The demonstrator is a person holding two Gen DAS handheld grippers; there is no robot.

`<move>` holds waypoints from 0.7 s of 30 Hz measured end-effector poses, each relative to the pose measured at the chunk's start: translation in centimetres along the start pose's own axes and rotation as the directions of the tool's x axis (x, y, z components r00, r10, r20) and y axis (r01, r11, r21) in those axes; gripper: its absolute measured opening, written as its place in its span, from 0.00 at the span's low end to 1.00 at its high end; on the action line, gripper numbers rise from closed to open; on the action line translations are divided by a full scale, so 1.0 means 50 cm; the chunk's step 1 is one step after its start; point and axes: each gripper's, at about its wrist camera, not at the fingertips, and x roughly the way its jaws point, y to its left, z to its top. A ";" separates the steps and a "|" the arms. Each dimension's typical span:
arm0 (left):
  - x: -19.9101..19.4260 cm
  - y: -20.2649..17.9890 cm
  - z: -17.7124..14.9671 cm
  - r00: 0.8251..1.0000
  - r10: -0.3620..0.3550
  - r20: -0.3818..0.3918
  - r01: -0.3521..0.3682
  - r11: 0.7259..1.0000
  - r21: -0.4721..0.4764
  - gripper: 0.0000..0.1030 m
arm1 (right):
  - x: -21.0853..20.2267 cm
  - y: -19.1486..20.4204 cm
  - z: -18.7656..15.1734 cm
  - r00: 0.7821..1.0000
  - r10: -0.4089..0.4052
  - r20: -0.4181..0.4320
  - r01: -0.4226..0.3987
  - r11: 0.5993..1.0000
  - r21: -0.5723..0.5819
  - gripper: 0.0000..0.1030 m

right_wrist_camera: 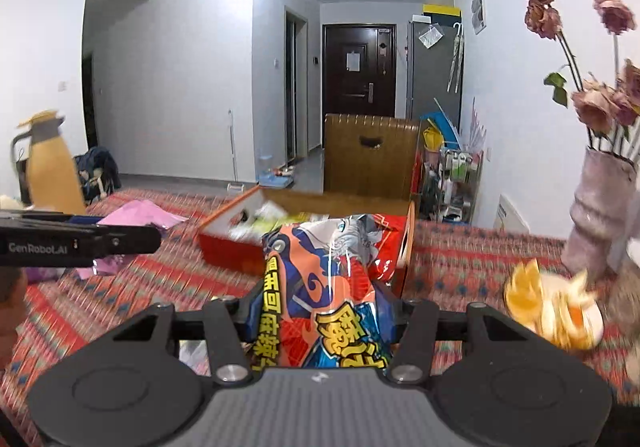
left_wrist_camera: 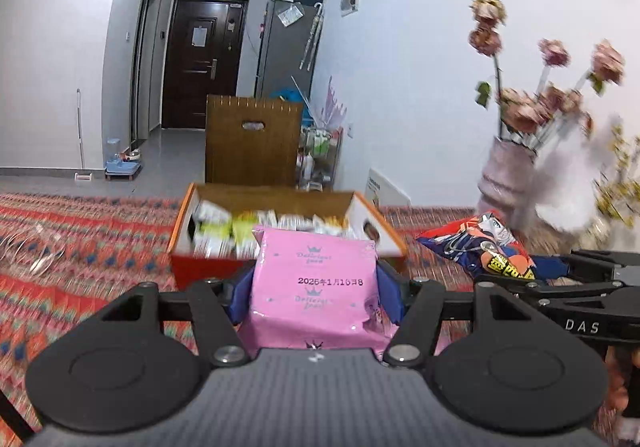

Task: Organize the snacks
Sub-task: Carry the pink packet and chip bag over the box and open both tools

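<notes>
Fingers (left_wrist_camera: pixel 382 279) clamp pink packet (left_wrist_camera: pixel 316 287), long axis pointing forward.

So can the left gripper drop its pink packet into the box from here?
Probably yes. The left gripper holds the pink packet just short of the open-topped box, and nothing stands between them.
</notes>
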 end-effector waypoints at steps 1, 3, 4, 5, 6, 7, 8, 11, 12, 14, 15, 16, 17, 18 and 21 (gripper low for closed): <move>0.032 0.000 0.018 1.000 0.008 -0.003 -0.008 1.000 -0.009 0.61 | 0.027 -0.011 0.018 1.000 0.001 0.005 -0.001 1.000 0.005 0.50; 0.098 0.003 0.049 1.000 0.004 -0.009 -0.005 1.000 -0.017 0.61 | 0.080 -0.031 0.046 1.000 0.009 0.007 -0.009 1.000 0.018 0.50; 0.126 0.004 0.060 1.000 0.002 -0.011 -0.002 1.000 -0.021 0.61 | 0.114 -0.044 0.060 1.000 0.013 0.008 -0.013 0.999 0.029 0.50; 0.160 0.004 0.072 1.000 -0.002 -0.018 0.001 1.000 -0.024 0.61 | 0.142 -0.054 0.070 1.000 0.014 0.007 -0.014 0.999 0.032 0.50; 0.195 0.006 0.082 1.000 -0.006 -0.028 0.005 1.000 -0.028 0.61 | 0.175 -0.064 0.079 1.000 0.014 0.000 -0.014 0.999 0.039 0.50; 0.232 0.006 0.089 0.999 -0.008 -0.036 0.007 0.999 -0.032 0.61 | 0.209 -0.073 0.087 1.000 0.015 -0.005 -0.015 0.999 0.051 0.50; 0.264 0.007 0.093 0.999 -0.009 -0.044 0.008 0.999 -0.032 0.61 | 0.246 -0.084 0.094 1.000 0.018 -0.011 -0.017 0.998 0.065 0.50; 0.366 0.016 0.095 0.997 0.002 -0.083 -0.007 0.998 -0.054 0.61 | 0.349 -0.110 0.105 0.999 0.023 -0.033 -0.020 0.995 0.103 0.50; 0.399 0.025 0.092 0.995 0.020 -0.093 -0.027 0.997 -0.076 0.61 | 0.382 -0.117 0.106 0.999 0.017 -0.043 -0.012 0.993 0.113 0.50; 0.453 0.041 0.084 0.993 0.023 -0.116 -0.035 0.994 -0.101 0.61 | 0.448 -0.135 0.103 0.997 -0.005 -0.072 0.014 0.991 0.131 0.50; 0.482 0.053 0.077 0.991 0.019 -0.133 -0.034 0.993 -0.117 0.61 | 0.476 -0.142 0.099 0.996 -0.007 -0.090 0.020 0.990 0.141 0.50; 0.506 0.060 0.072 0.989 0.016 -0.150 -0.036 0.991 -0.129 0.61 | 0.503 -0.150 0.094 0.994 -0.009 -0.108 0.025 0.988 0.149 0.50; 0.526 0.064 0.067 0.987 0.015 -0.162 -0.038 0.989 -0.142 0.61 | 0.527 -0.157 0.088 0.992 -0.014 -0.127 0.034 0.988 0.152 0.50; 0.547 0.072 0.058 0.985 0.011 -0.171 -0.038 0.986 -0.160 0.61 | 0.544 -0.160 0.081 0.991 -0.026 -0.132 0.046 0.988 0.150 0.50; 0.578 0.086 0.039 0.981 0.015 -0.193 -0.049 0.983 -0.175 0.61 | 0.581 -0.162 0.065 0.988 -0.074 -0.134 0.092 0.986 0.141 0.55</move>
